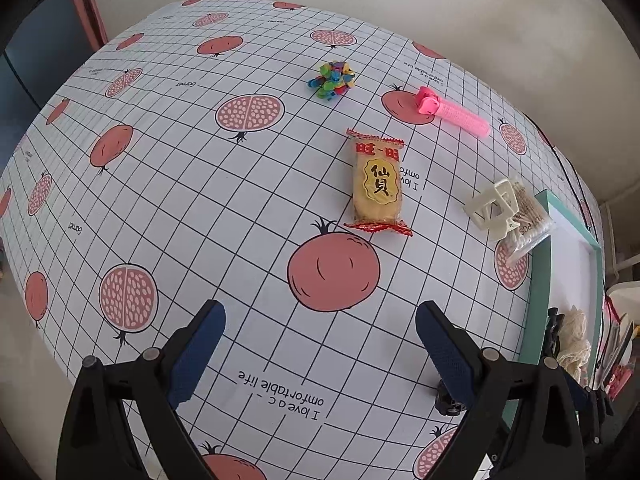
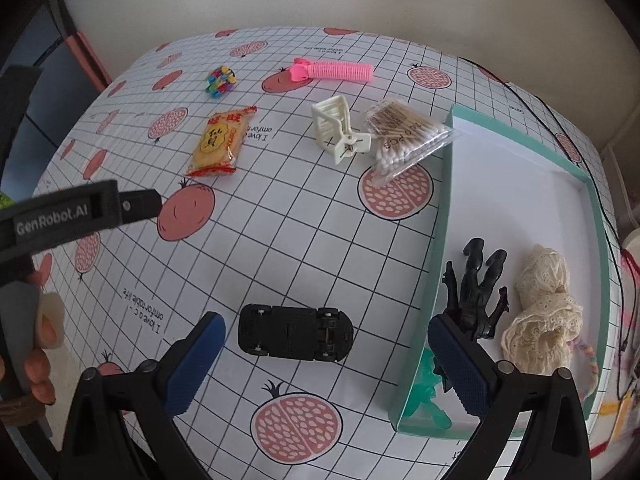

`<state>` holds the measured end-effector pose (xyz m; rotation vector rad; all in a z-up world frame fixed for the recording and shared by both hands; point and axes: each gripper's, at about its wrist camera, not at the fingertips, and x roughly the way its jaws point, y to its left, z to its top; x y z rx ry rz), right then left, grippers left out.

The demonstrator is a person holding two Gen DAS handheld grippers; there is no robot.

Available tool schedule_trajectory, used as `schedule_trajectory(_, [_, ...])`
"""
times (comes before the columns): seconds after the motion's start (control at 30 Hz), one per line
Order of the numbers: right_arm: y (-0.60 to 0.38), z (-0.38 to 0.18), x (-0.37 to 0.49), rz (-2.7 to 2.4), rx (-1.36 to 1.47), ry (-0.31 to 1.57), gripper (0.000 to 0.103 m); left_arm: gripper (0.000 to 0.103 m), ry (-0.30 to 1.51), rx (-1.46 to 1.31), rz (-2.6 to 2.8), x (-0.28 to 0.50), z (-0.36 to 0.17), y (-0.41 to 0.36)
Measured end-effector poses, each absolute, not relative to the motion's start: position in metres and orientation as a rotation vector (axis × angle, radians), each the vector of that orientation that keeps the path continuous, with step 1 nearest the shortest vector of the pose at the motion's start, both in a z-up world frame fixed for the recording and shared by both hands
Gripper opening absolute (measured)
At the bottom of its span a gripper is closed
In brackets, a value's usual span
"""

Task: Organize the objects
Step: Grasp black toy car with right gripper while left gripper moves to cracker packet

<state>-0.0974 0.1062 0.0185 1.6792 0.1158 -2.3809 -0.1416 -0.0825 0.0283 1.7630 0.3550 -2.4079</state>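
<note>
My right gripper hangs open above a black toy car lying upside down on the tablecloth, the car between its fingers and untouched. To its right the teal box holds a black figure, a cream lace piece and a green toy. My left gripper is open over bare cloth, with a snack packet ahead of it. Farther off lie a cream hair claw, a bag of cotton swabs, a pink hair roller and a heap of coloured clips.
The table wears a pomegranate-print grid cloth. In the right wrist view the other gripper's body, held by a person's hand, reaches in from the left. A wall stands behind the table. Black cables run past the box.
</note>
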Motion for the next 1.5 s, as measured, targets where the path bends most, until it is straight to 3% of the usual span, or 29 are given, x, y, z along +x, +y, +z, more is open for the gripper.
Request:
schedule_trajectory(0.47, [0.089, -0.009, -0.082, -2.254, 1.711, 0.511, 0.102, 0.096, 0.369, 1.794, -2.407, -0.142, 0.026, -0.076])
schedule_trajectory(0.87, [0.09, -0.012, -0.1, -2.326, 1.705, 0.437, 0.1, 0.096, 0.377, 1.823, -2.382, -0.145, 0.019, -0.076])
schedule_trajectory(1.5, [0.085, -0.024, -0.114, -2.263, 1.764, 0.348, 0.082, 0.096, 0.411, 1.759, -2.45, -0.157, 0.018, -0.083])
